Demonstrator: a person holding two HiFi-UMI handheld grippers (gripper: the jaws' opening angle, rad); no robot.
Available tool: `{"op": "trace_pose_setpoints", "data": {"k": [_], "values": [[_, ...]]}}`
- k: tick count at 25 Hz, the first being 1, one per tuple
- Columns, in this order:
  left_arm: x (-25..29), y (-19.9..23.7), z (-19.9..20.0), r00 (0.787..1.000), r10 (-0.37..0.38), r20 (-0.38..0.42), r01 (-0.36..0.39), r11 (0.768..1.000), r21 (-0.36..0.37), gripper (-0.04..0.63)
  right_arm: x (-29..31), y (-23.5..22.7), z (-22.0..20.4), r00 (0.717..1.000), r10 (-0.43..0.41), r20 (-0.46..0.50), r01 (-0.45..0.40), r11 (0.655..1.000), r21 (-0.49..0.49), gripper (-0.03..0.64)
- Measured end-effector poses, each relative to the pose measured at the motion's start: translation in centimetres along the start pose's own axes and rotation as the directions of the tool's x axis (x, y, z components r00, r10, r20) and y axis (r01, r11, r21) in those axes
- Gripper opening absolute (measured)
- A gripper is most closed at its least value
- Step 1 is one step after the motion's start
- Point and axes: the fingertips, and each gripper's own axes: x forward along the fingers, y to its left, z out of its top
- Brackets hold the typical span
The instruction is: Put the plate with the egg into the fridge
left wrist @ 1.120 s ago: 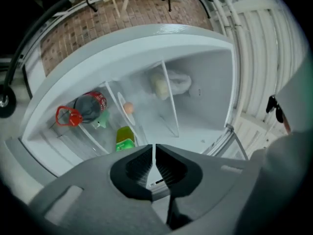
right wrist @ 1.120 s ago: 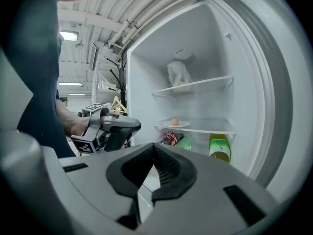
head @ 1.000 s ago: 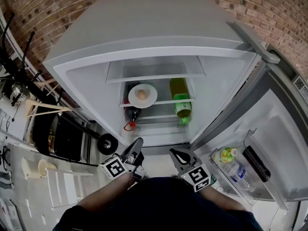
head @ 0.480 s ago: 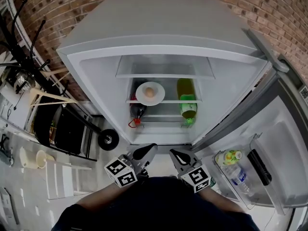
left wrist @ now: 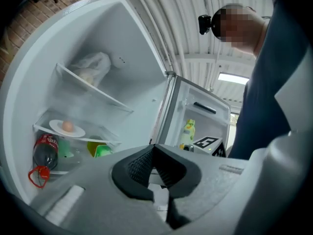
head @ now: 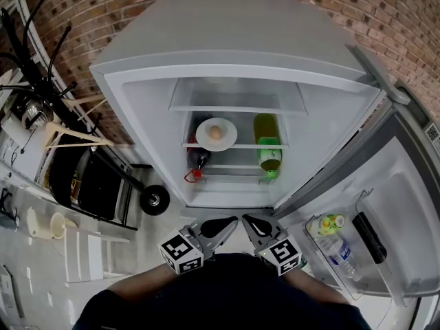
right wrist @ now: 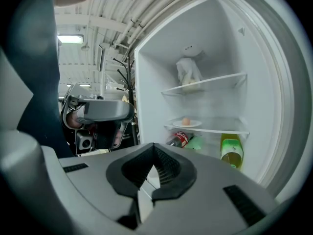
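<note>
A white plate [head: 216, 134] with a brown egg [head: 216, 132] rests on a glass shelf inside the open fridge [head: 234, 67]; the plate [left wrist: 67, 129] and the plate [right wrist: 186, 123] also show in both gripper views. My left gripper [head: 232, 221] and right gripper [head: 246, 220] hang close to my body, well in front of the fridge, their tips nearly meeting. Both are shut with nothing between the jaws. The left gripper [left wrist: 153, 148] points toward the fridge door, the right gripper [right wrist: 153, 147] toward the shelves.
A dark cola bottle [head: 197, 159] lies under the plate's shelf, a yellow-green bottle [head: 267, 146] to its right. A bag [right wrist: 188, 74] sits on the upper shelf. The open door [head: 385, 212] at right holds bottles [head: 328, 223]. A coat stand and black case [head: 96, 191] stand left.
My left gripper has swung right toward the right gripper and rolled. The head view has shifted, so the fridge sits a little further right. The right gripper has stayed put.
</note>
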Motion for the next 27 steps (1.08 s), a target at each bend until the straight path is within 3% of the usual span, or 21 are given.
{"op": "trace_pose_setpoints", "data": {"k": [14, 27], "values": [[0.1, -0.2, -0.2, 1.000, -0.010, 0.000, 0.010, 1.000, -0.027, 0.005, -0.6, 0.0, 0.1, 1.000, -0.002, -0.012, 0.002, 1.000, -0.002, 0.009], [0.0, -0.8, 0.2, 1.000, -0.018, 0.002, 0.018, 1.000, -0.005, 0.006, -1.2, 0.1, 0.4, 1.000, -0.004, -0.010, 0.004, 1.000, -0.001, 0.009]]}}
